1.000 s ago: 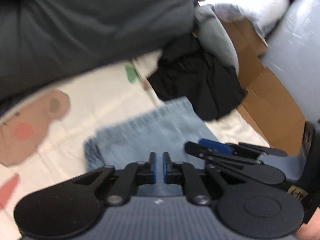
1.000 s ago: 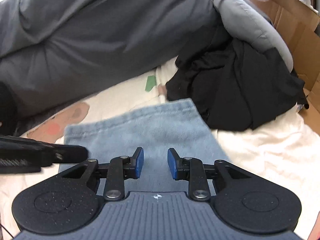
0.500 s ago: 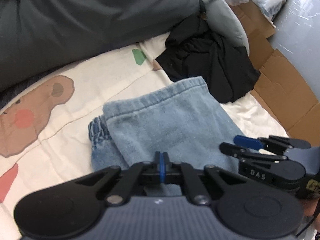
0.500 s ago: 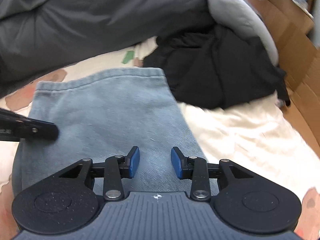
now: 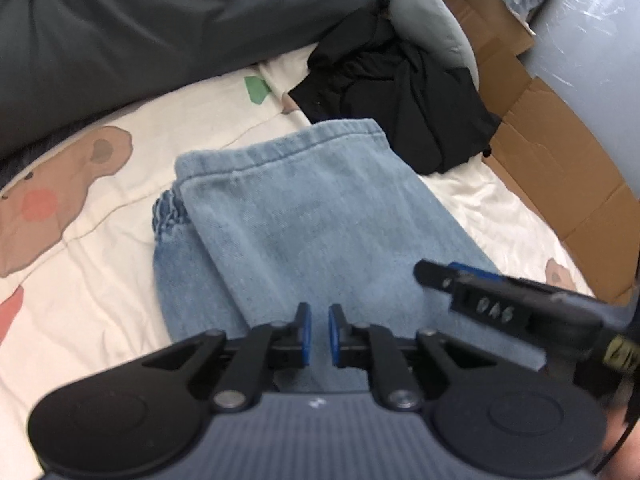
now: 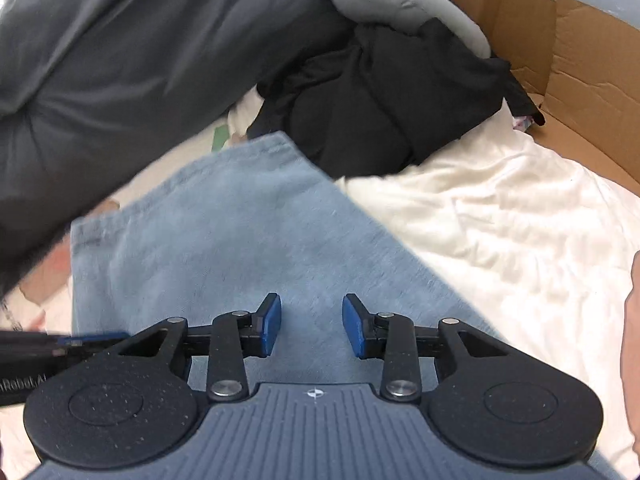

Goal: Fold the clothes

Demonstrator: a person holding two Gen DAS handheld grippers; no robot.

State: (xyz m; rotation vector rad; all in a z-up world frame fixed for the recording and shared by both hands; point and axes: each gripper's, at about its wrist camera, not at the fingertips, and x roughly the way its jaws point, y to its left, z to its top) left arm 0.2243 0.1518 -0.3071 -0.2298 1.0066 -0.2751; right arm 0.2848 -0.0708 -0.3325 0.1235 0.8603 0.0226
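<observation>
The bed (image 5: 92, 280) carries everything, under a cream sheet with a bear print. On it the jeans (image 5: 320, 216) lie doubled over: a top layer with a hemmed edge at the far end, and to the left of it a lower layer that sticks out with a gathered band (image 5: 170, 212). The long axis of the jeans runs straight away from both tongs, from the near end under them to the hem at the far end.

Beyond the hem lies a grey duvet (image 5: 160, 24). Right of the hem, touching its corner, is a black garment (image 5: 400, 92), with a grey cushion (image 5: 424, 20) behind it and cardboard (image 5: 560, 184) further right. Only the black garment is close enough to hinder the jeans at the far end.

The left tongs (image 5: 318, 334) hover over the near end of the jeans, about on the middle line, with the blue pads a little apart and nothing between them. The right tongs (image 6: 312, 326) hang over the same near end, more to the right edge of the jeans, with the pads wide apart and empty. In my judgement both are equally near to the near end. The jeans may be finished, or may wait for one more fold; the pictures fit both.
</observation>
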